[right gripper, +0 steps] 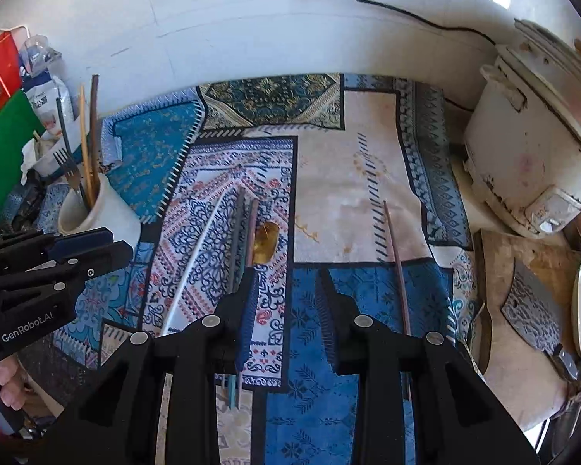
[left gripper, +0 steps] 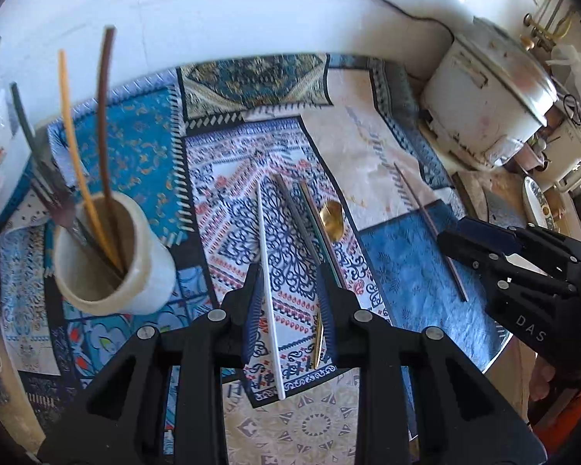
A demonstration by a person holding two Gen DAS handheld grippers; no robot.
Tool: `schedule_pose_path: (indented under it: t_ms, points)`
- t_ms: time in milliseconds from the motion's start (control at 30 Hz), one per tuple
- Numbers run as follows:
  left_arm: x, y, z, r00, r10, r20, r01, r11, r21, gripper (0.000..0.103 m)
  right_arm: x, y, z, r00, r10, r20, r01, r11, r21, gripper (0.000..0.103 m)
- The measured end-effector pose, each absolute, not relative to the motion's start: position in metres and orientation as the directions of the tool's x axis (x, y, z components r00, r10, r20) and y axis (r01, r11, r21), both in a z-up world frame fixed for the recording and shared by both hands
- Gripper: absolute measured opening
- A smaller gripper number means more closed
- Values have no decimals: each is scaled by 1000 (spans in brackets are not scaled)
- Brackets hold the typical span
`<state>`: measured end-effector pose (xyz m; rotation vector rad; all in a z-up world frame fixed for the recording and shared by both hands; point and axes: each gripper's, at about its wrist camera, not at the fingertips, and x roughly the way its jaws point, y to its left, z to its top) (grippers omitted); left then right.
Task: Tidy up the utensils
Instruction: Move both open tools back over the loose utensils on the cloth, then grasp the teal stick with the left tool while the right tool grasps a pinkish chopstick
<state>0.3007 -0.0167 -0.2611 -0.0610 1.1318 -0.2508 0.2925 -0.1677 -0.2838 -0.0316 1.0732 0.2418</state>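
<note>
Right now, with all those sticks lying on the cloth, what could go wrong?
1. The white chopstick lies close beside the dark chopstick and the gold spoon, so the open left gripper might catch two at once.
2. The cup is already crowded with a fork and long sticks; pushing more in could tip it.
3. The lone brown chopstick lies near the cloth's edge and might roll off if the right gripper nudges it.

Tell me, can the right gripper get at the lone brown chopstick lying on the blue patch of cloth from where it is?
Probably yes. The brown chopstick lies alone on the cloth, just right of the right gripper, whose jaws are open and empty. Nothing covers it, and the left gripper is far to the other side.
</note>
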Motion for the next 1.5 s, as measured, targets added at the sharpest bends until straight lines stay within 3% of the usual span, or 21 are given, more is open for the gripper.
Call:
schedule_pose_path:
  t_ms: [267, 700, 833, 900, 1267, 1500]
  points:
    - [320, -26, -307, 312, -214, -926, 118, 975, -186, 27, 304, -174, -326, 345, 208, -915, -205, 968, 143, 27]
    - [333, -23, -327, 293, -198, -935, 86, 980, -181, 27, 345, -145, -369, 207, 322, -924, -272, 926, 262, 27]
    - [334, -22, -327, 297, -194, -935, 85, 981, -176, 23, 350, -139, -374, 194, 335, -922, -277, 920, 276, 12]
    - [335, -20, -327, 295, -200, -934, 76, 980, -186, 23, 352, -140, -374, 195, 330, -924, -267, 924, 274, 10]
    - [337, -25, -334, 273, -228, -935, 86, 973, -212, 23, 360, -129, -378, 183, 293, -938, -312, 922, 228, 8]
    - [347, -28, -343, 228, -280, -933, 71, 960, -271, 13, 356, -134, -375, 202, 312, -928, -270, 929, 254, 6]
